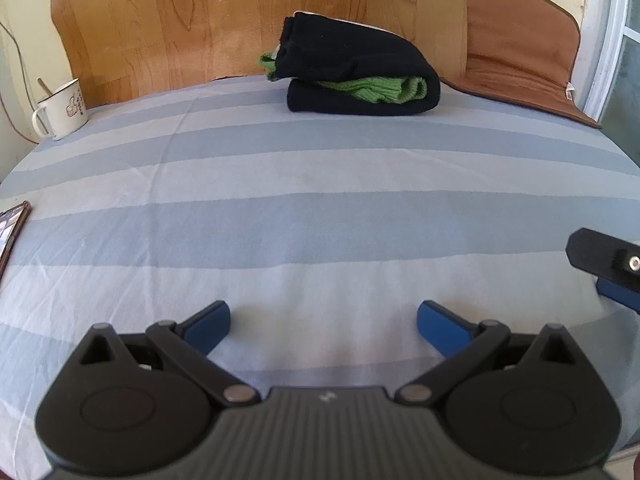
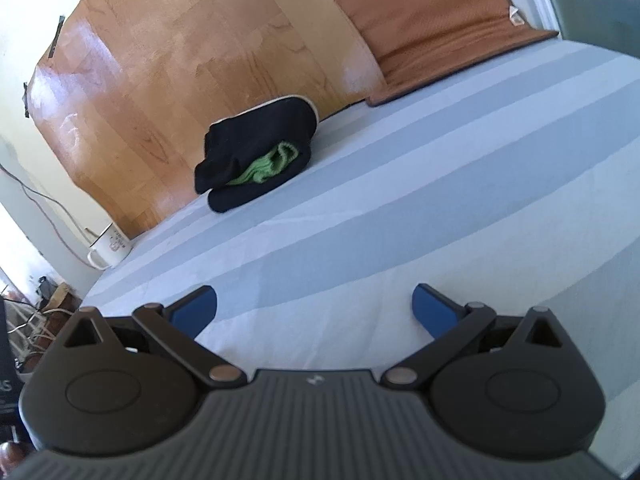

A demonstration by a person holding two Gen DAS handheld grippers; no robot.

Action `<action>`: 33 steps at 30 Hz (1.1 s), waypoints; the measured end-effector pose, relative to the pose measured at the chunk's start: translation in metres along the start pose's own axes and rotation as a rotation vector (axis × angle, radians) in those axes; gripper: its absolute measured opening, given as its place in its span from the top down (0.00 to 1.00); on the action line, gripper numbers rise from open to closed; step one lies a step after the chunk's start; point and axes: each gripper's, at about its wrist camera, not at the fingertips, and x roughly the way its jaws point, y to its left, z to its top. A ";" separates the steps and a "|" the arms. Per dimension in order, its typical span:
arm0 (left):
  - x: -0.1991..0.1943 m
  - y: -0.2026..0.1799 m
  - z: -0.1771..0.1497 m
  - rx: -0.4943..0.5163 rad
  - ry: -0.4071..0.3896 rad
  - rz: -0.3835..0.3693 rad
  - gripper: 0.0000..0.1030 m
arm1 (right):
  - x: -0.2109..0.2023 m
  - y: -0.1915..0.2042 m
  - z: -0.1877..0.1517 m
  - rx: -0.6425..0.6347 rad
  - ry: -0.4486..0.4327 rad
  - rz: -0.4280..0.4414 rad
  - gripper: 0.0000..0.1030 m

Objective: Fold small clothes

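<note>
A folded black garment [image 1: 360, 68] with a green knitted piece [image 1: 376, 88] tucked inside lies at the far side of the striped blue-and-white sheet [image 1: 280, 208], against the wooden board. The right wrist view shows the same black bundle [image 2: 256, 148] and its green piece [image 2: 268, 166] far ahead to the left. My left gripper [image 1: 323, 320] hovers open over the near part of the sheet, nothing between its blue pads. My right gripper [image 2: 314, 306] is open too and holds nothing. A part of the right gripper [image 1: 604, 264] shows at the right edge of the left wrist view.
A white enamel mug [image 1: 64, 110] with a stick in it stands at the sheet's far left corner. A wooden board [image 1: 240, 20] and a brown cushion [image 1: 520, 52] lean at the back. A phone-like object [image 1: 12, 228] lies at the left edge. Clutter [image 2: 44, 308] sits on the floor at left.
</note>
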 end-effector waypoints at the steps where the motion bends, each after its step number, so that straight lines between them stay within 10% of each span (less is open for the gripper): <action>1: -0.001 0.001 -0.001 -0.004 0.002 0.006 0.00 | -0.001 0.002 -0.001 -0.012 0.000 0.000 0.00; 33: -0.020 0.006 -0.004 0.003 -0.051 0.138 0.00 | -0.004 0.017 -0.008 -0.087 -0.028 0.042 0.00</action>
